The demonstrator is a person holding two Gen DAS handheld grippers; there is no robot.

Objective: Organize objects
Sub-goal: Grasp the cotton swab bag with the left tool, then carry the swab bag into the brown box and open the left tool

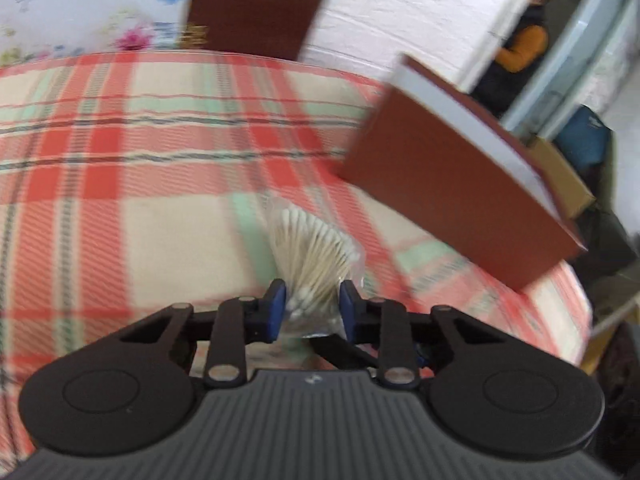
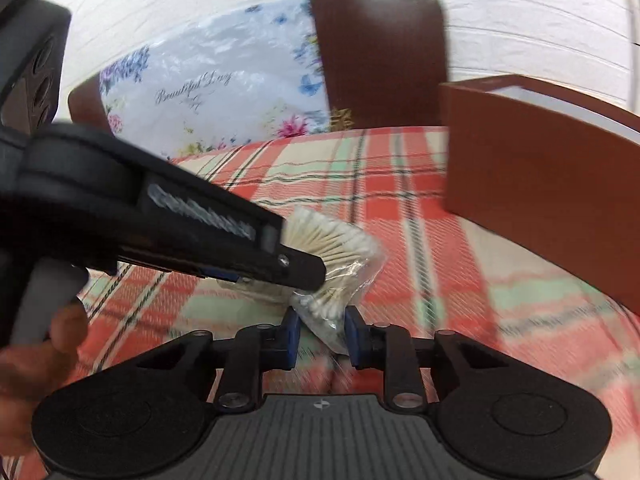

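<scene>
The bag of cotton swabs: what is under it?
Under the bag of cotton swabs lies the checked blanket. Both the left gripper and the right gripper pinch the bag, so the spot directly beneath it is hidden.

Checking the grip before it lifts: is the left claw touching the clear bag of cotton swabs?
Touching. The left wrist view shows the left claw with both blue pads pressed against the clear bag of cotton swabs.
</scene>
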